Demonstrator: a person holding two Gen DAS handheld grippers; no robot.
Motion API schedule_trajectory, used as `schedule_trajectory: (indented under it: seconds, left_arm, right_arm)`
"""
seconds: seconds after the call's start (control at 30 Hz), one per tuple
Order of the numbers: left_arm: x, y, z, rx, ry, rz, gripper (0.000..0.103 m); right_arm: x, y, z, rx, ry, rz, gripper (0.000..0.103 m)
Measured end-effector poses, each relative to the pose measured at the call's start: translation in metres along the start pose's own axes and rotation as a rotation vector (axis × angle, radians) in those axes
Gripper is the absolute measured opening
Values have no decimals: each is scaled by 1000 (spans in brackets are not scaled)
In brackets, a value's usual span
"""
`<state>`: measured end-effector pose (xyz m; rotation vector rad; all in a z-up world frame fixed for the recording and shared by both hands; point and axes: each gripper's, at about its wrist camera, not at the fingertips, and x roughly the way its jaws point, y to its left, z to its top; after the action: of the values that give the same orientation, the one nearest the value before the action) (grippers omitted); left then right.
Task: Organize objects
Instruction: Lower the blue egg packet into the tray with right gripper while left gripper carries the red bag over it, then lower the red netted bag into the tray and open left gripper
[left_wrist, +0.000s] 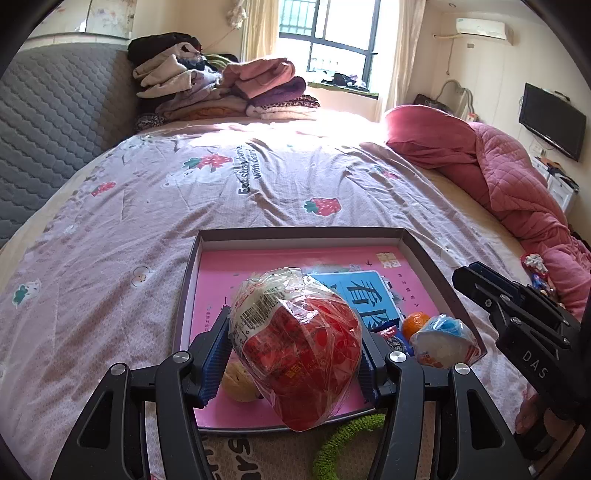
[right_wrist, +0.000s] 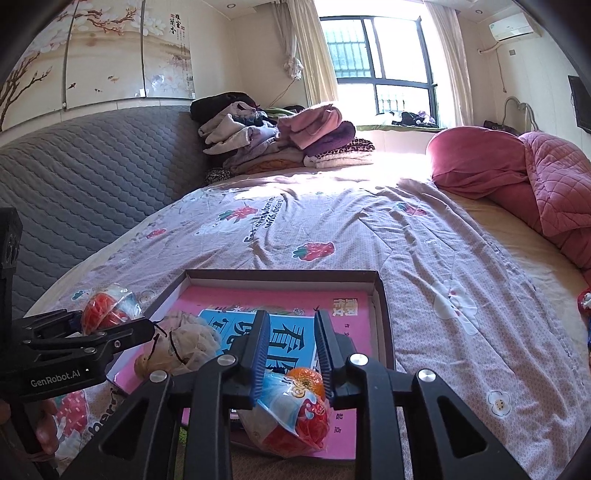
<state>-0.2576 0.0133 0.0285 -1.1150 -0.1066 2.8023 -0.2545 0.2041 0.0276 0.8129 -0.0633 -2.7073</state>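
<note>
Left gripper (left_wrist: 295, 354) is clamped on a red snack bag (left_wrist: 299, 343), pads pressing both its sides. The bag hangs over the near edge of the shallow box (left_wrist: 436, 258), which sits on the bed sheet (left_wrist: 147, 206). Bag's long axis runs near-to-far along the fingers, tail end drooping toward the near rim.

Right gripper (right_wrist: 291, 354) has its jaws drawn in on a blue-and-red packet (right_wrist: 291, 410), low in the box's near right corner, touching an orange (right_wrist: 306, 378). Whether the pads truly bite the wrapper, cannot tell for certain; they look closed on it.

Judgement: both loads already lie over the box. The left bag needs only to go down and slightly far; open floor lies to the far left, beside a beige plush lump (right_wrist: 184, 345).
</note>
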Motion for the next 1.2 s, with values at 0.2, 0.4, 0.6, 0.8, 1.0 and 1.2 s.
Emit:
schedule_trajectory:
  seconds: [0.2, 0.4, 0.6, 0.8, 1.0, 1.2]
  left_arm:
    - [7, -3, 3, 1, 1, -4, 60]
    - [15, -2, 6, -1, 7, -5, 60]
    - [26, 0, 11, -2, 17, 1, 60]
    - [44, 0, 16, -5, 37, 11, 60]
    - [62, 4, 15, -20, 72, 7, 60]
    - [75, 6, 13, -29, 94, 15, 60]
  right_arm:
    - [7, -1, 3, -8, 5, -3, 25]
    - [16, -3, 6, -16, 15, -6, 25]
    - [28, -6, 11, -24, 29, -11, 25]
    - [38, -9, 13, -24, 49, -12, 25]
    - [49, -13, 10, -19, 82, -15, 25]
    - [58, -13, 5, -26, 122, -28, 26]
